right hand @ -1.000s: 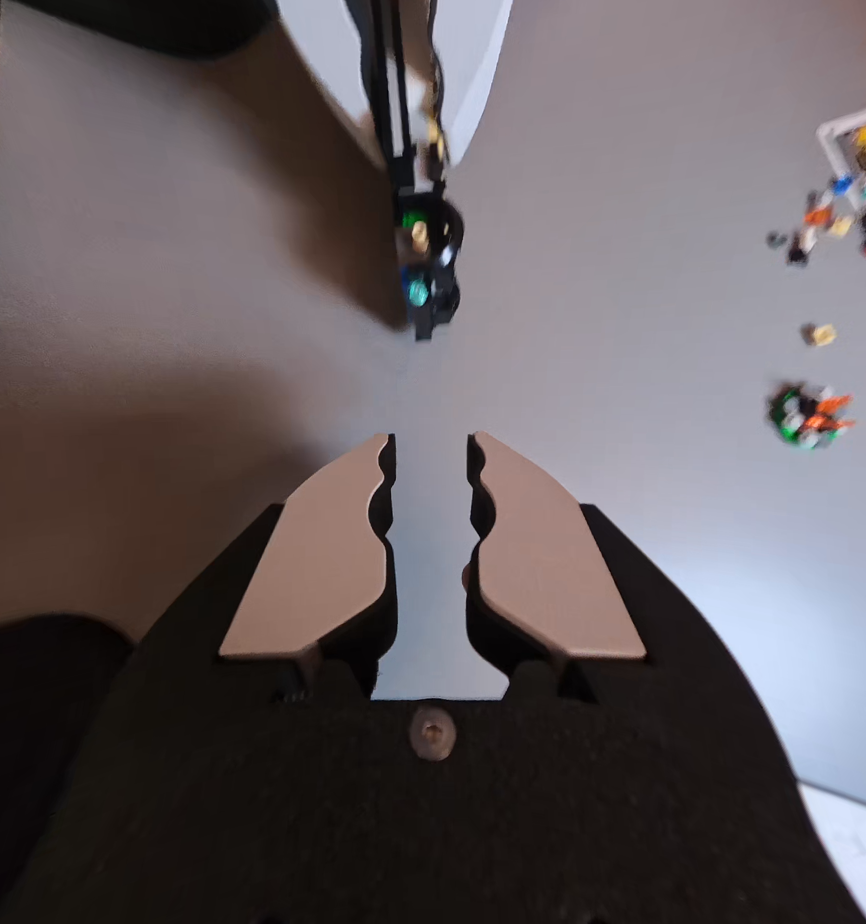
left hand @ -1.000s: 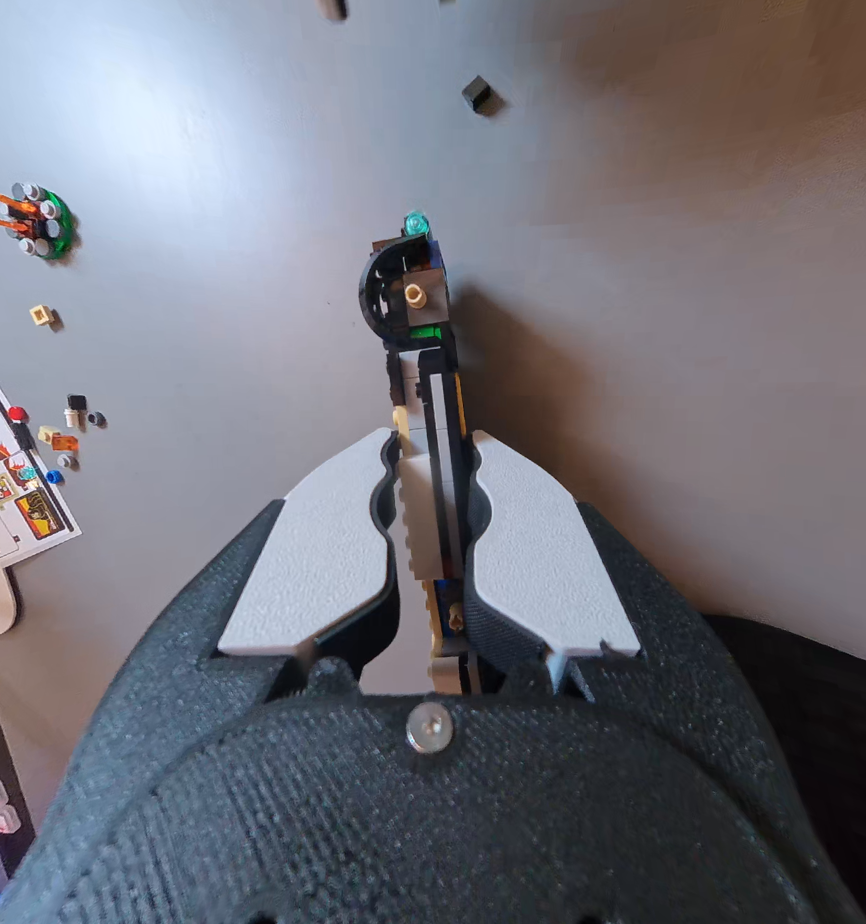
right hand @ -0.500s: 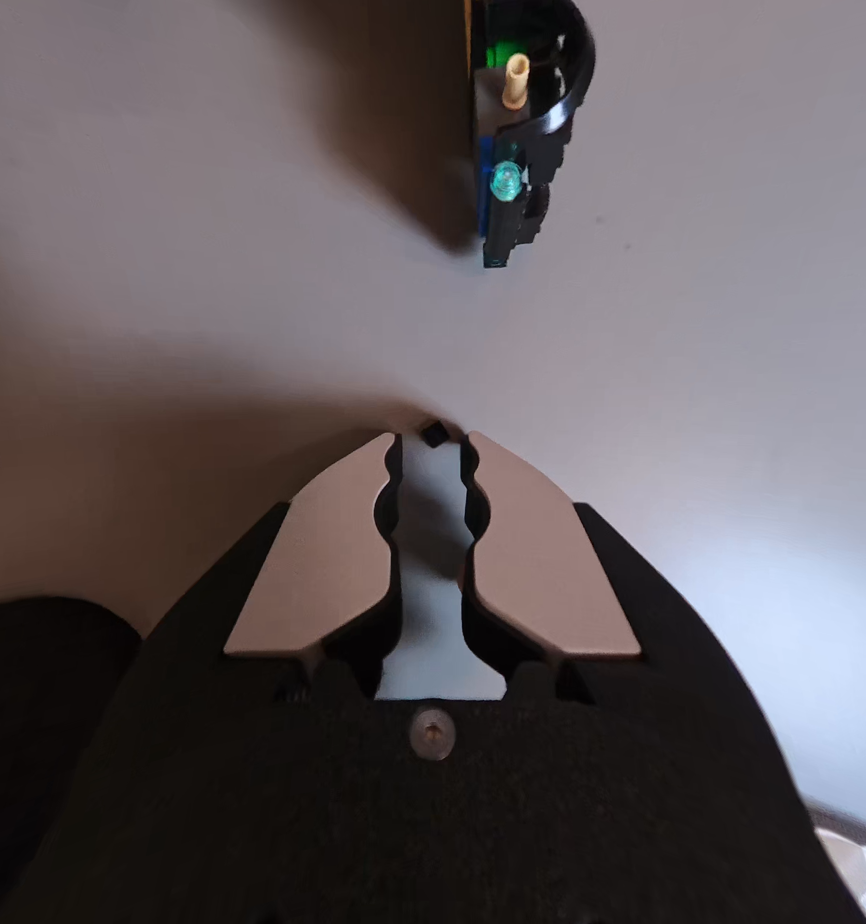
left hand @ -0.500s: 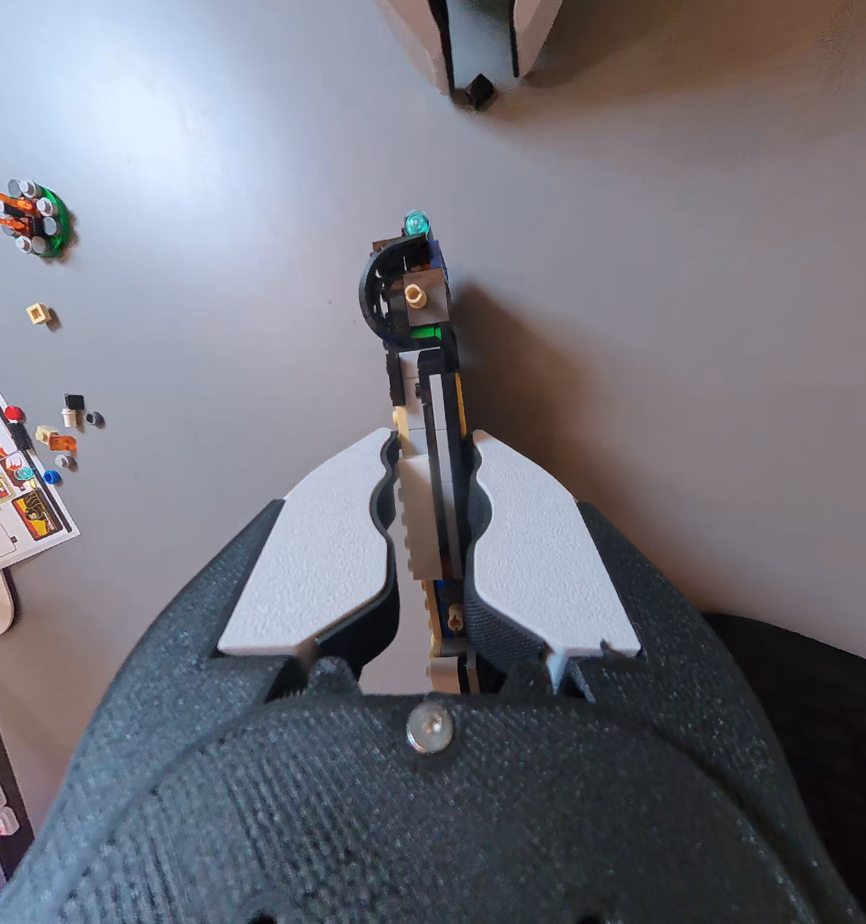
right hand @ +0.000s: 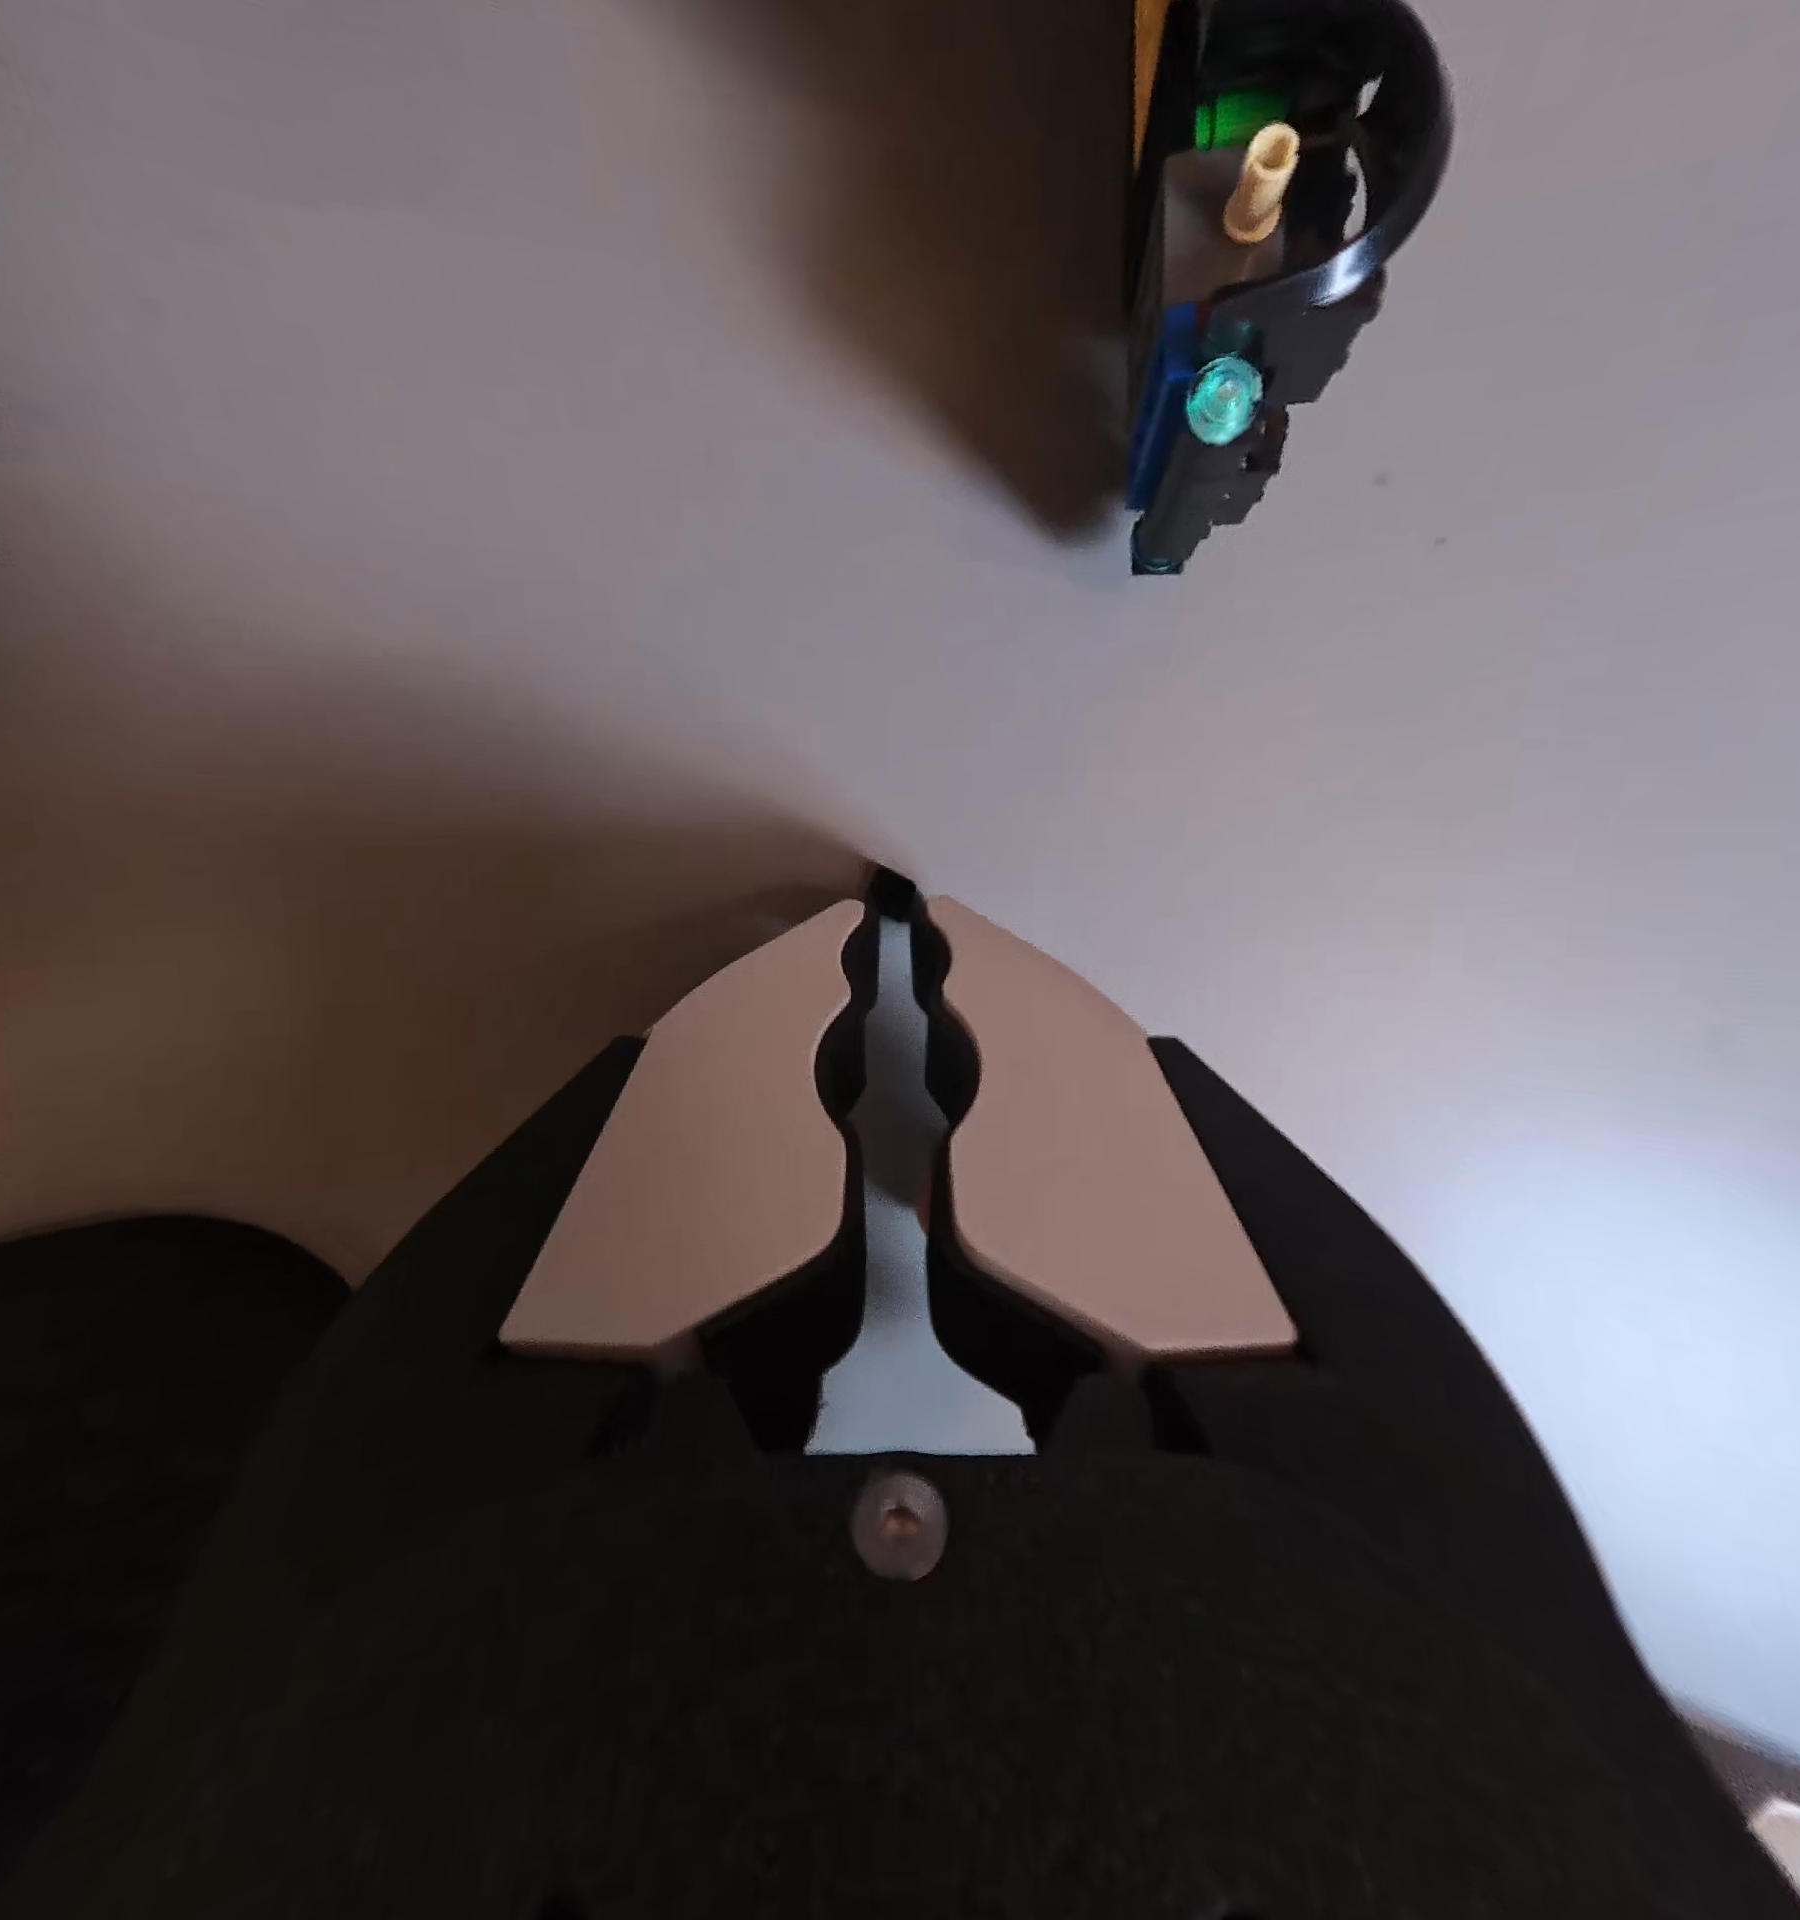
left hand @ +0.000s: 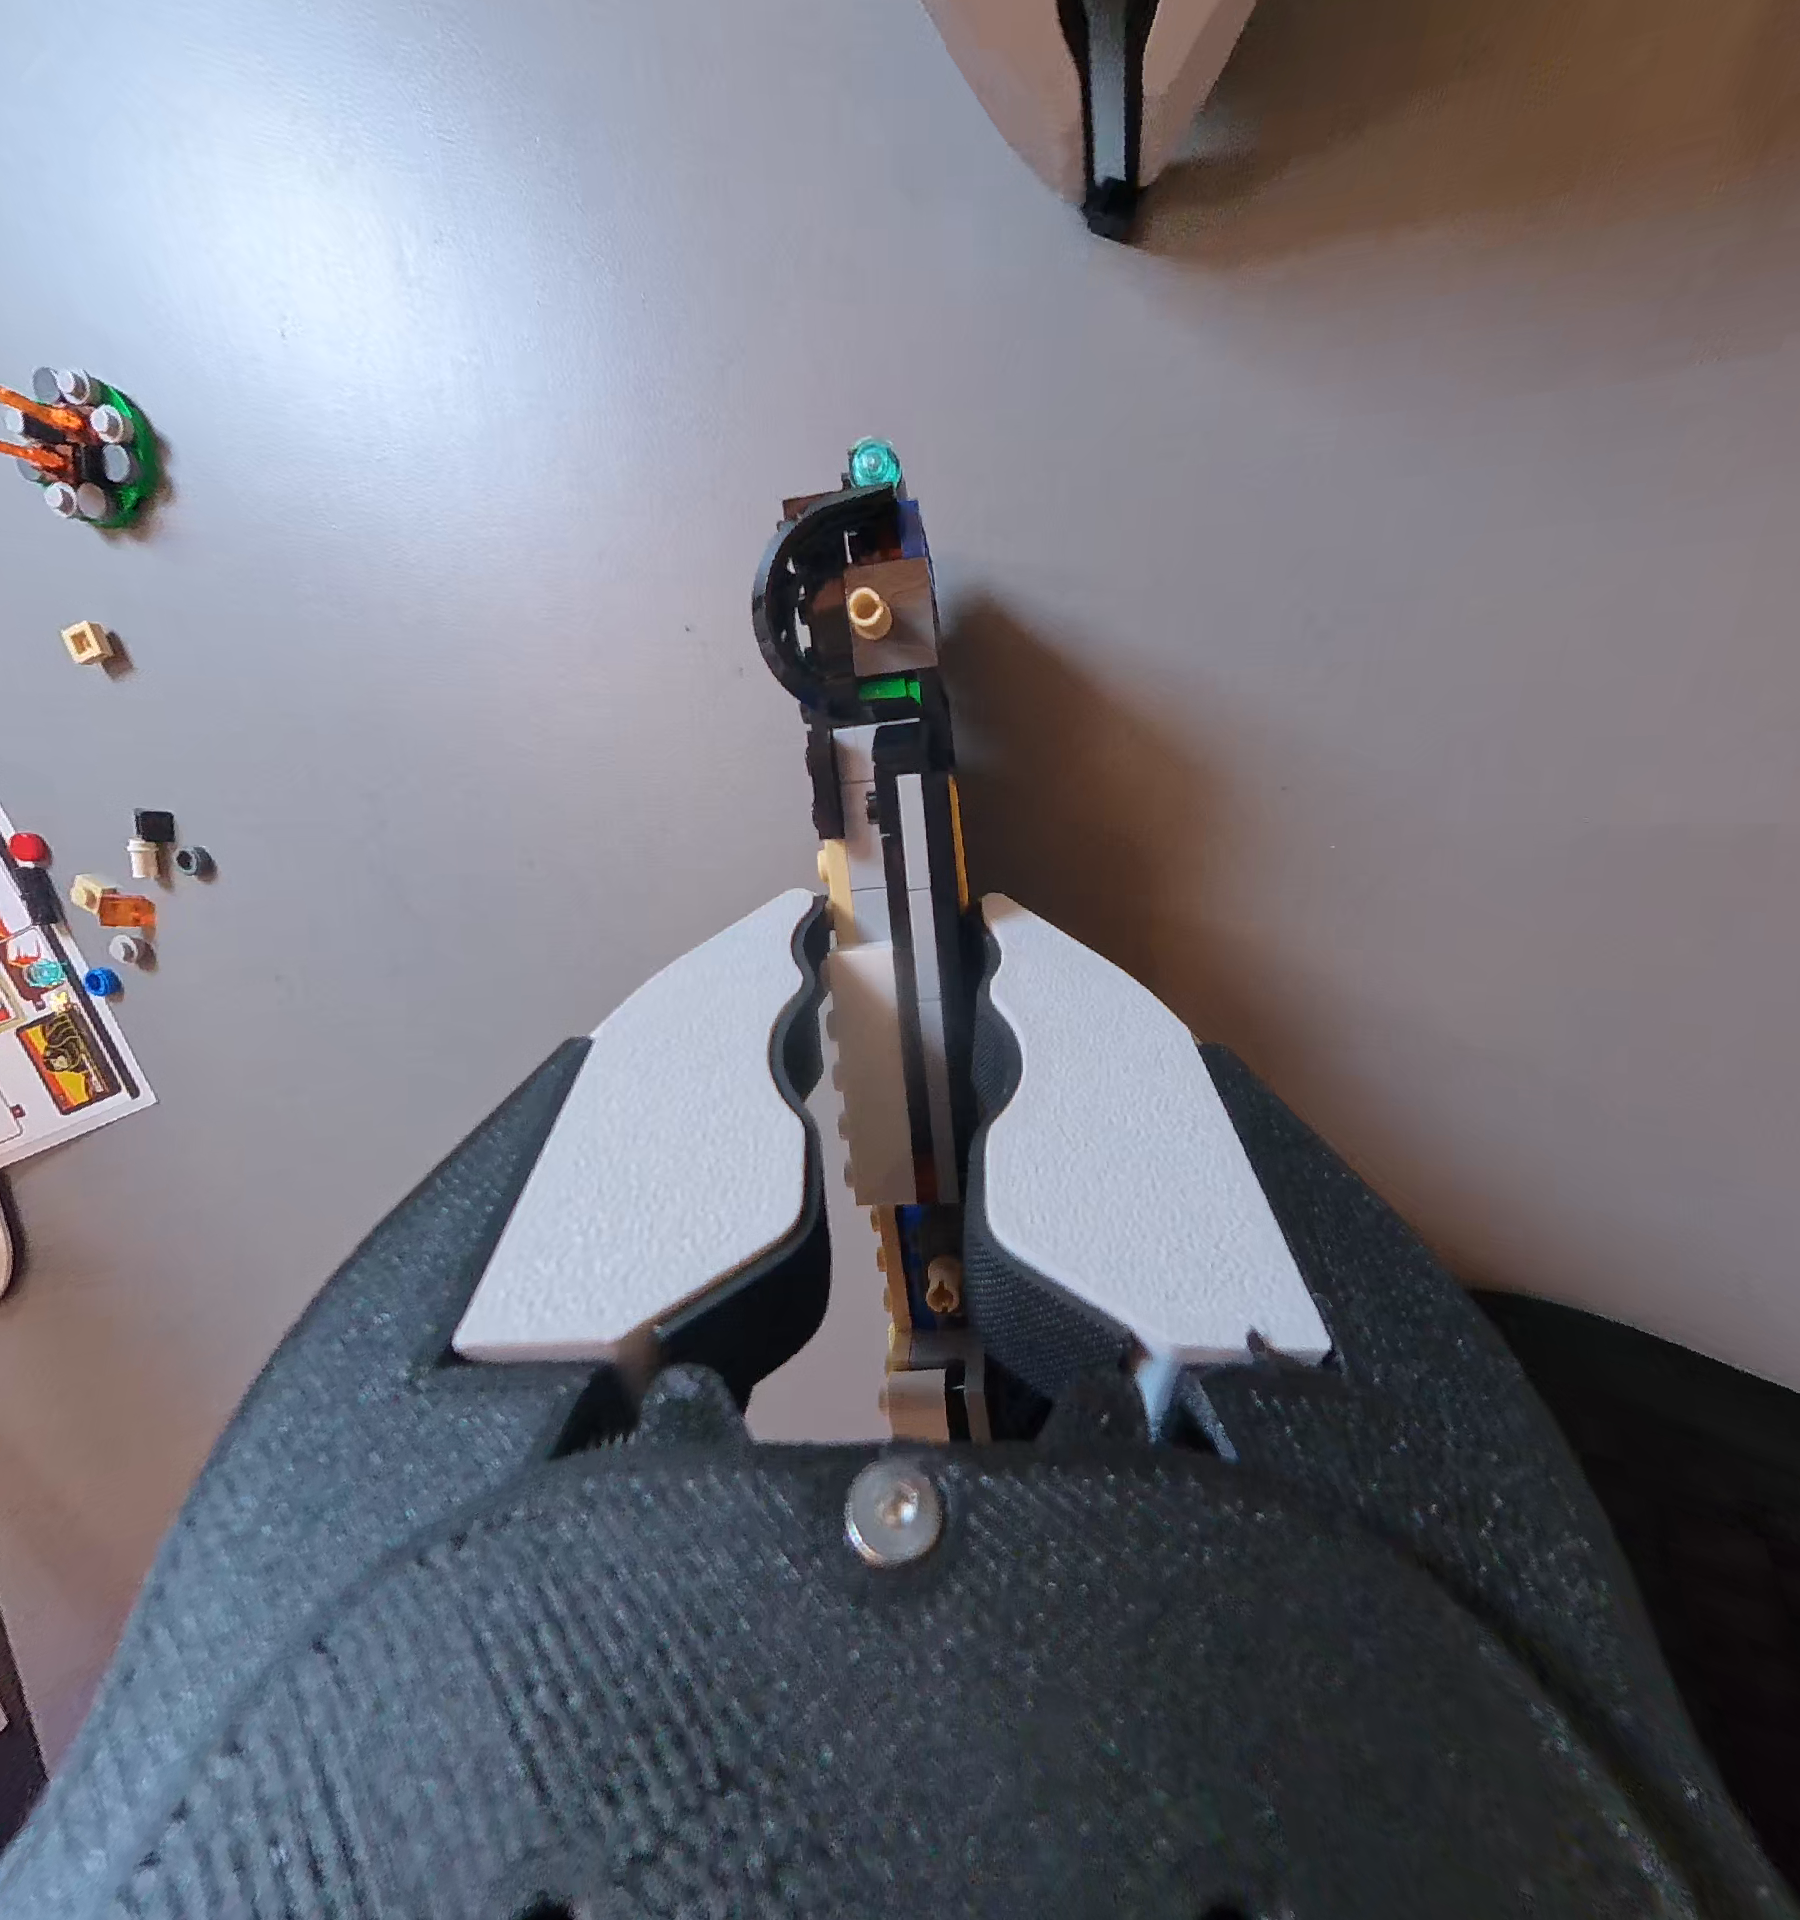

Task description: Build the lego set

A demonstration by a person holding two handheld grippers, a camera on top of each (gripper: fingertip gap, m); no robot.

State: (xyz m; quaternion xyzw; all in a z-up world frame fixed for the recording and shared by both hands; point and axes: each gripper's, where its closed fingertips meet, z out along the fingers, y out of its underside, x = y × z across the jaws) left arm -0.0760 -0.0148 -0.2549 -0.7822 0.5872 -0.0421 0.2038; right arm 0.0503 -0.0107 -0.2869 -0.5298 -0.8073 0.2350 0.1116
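Since a second ago the right gripper [right hand: 896,904] has come forward across the grey table [left hand: 1395,623] and narrowed its jaws onto a small black piece [right hand: 892,891], which now sits pinched at the very fingertips, both tips against it; the left gripper has not shifted.

Nearest to the left wrist camera, the left gripper [left hand: 901,914] holds a long brick-built model [left hand: 901,935] lengthwise between its pads, which press on both flanks of the white and black body. Held this way, the model points straight out ahead, and its far end is left free and within reach from the front. That far end carries a black curved arch [left hand: 771,603], a tan peg [left hand: 870,608] on a dark block, a green strip and a clear teal stud [left hand: 875,460] at the tip.

Beyond the tip of the model, well apart from it, the right gripper shows again at the top edge of the left wrist view, facing the model head-on with the black piece at its tips, low against the table.

Left of the model lie loose small parts [left hand: 127,894], a printed sheet [left hand: 13,997], a tan square piece [left hand: 89,644] and, farther off, a round green assembly [left hand: 80,447] with grey studs and orange spikes.
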